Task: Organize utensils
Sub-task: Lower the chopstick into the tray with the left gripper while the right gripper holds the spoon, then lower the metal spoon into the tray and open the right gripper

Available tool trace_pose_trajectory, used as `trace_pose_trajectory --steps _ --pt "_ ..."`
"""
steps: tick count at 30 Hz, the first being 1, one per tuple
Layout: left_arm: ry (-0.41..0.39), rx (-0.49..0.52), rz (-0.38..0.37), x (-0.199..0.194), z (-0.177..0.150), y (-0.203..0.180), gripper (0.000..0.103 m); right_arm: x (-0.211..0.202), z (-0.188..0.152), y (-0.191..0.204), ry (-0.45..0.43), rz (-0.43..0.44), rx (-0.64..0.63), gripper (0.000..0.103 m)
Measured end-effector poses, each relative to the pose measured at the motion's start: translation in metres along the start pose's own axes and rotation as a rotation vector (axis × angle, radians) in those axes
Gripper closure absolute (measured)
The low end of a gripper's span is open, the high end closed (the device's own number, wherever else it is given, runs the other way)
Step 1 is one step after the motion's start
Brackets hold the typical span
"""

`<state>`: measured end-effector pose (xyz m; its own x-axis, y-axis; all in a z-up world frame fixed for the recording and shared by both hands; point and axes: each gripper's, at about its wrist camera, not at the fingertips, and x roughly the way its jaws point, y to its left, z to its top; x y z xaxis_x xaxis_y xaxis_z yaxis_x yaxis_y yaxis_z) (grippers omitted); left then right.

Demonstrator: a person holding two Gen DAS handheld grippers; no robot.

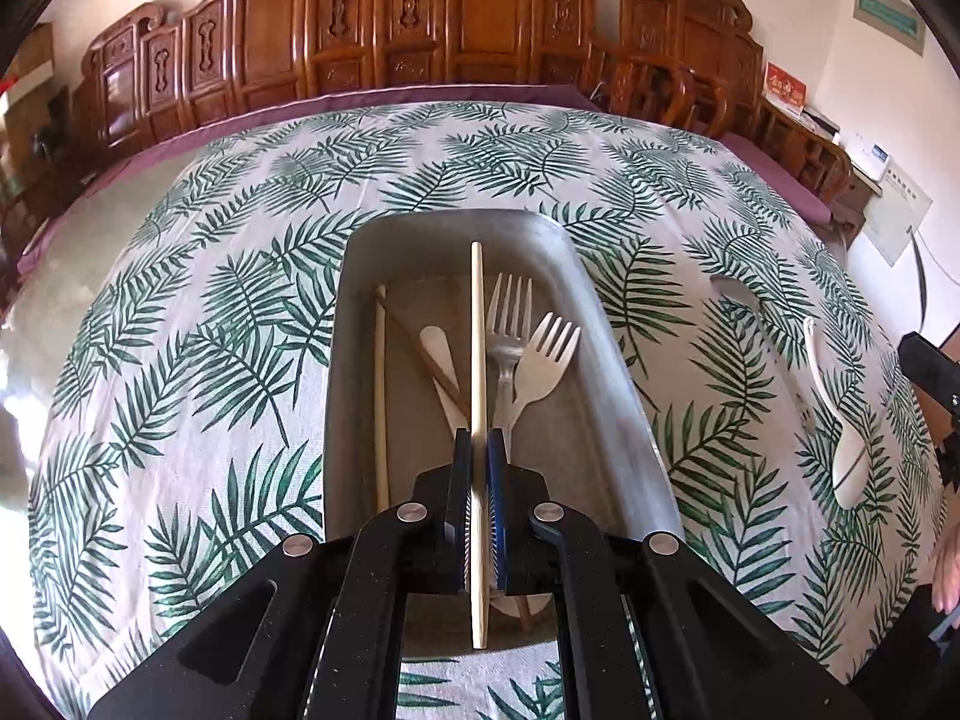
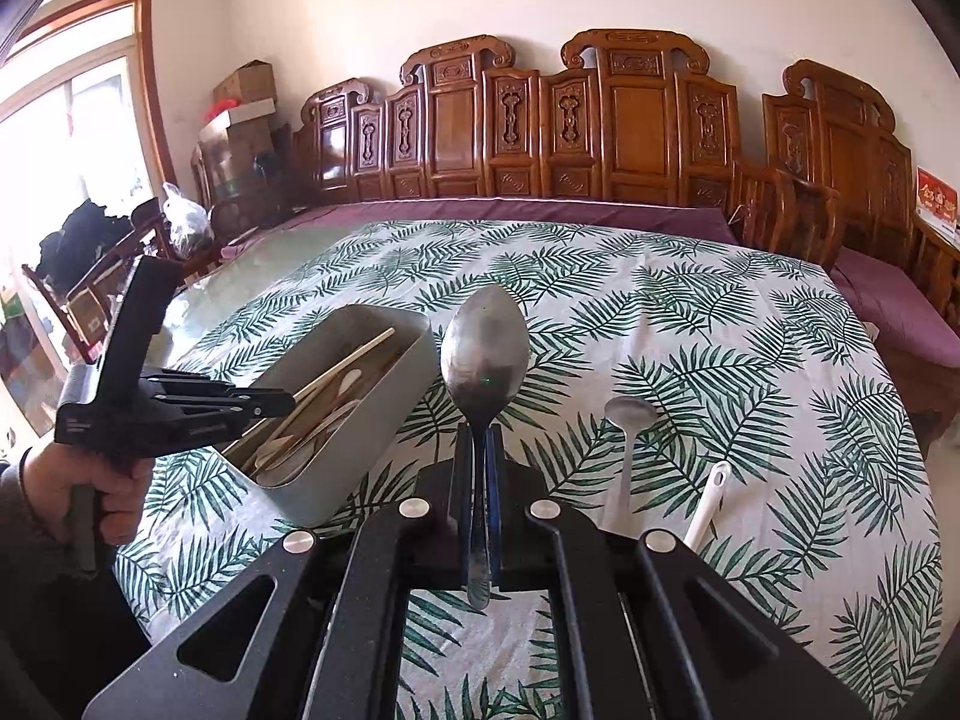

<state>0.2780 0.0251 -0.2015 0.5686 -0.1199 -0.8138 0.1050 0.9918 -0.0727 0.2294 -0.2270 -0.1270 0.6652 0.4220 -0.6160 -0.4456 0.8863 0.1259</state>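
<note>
Leaf-print tablecloth (image 1: 240,312), chopstick (image 1: 477,330) above bin (image 1: 606,360)

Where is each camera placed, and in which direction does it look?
Left wrist: on the left gripper, looking down into the grey bin; it clamps a chopstick.
Right wrist: on the right gripper, facing across the table; it clamps a metal spoon; a hand shows.
Shared: bin, leaf tablecloth, white spoon.

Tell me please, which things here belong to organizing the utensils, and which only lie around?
Belong to the job:
- grey bin
- chopstick in left hand-held gripper
- metal spoon in right hand-held gripper
- small metal spoon and white spoon on tablecloth

Lying about:
- carved wooden bench
- cardboard boxes
</note>
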Motion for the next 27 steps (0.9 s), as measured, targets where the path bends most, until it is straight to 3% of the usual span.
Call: trace_pose_trajectory --steps 9,19,24,27 --pt "0.003 -0.011 0.013 0.006 0.002 0.006 0.097 0.000 0.002 0.008 -0.001 0.011 0.000 0.098" --pt "-0.082 -0.009 0.026 -0.023 0.010 0.016 0.068 0.002 0.018 0.034 -0.013 0.055 -0.014 0.098" --pt "-0.117 -0.032 0.027 -0.036 0.014 0.031 0.061 0.010 0.032 0.058 -0.019 0.085 -0.034 0.098" --pt "-0.136 -0.048 0.038 -0.042 0.015 0.040 0.045 0.016 0.043 0.071 -0.027 0.115 -0.035 0.098"
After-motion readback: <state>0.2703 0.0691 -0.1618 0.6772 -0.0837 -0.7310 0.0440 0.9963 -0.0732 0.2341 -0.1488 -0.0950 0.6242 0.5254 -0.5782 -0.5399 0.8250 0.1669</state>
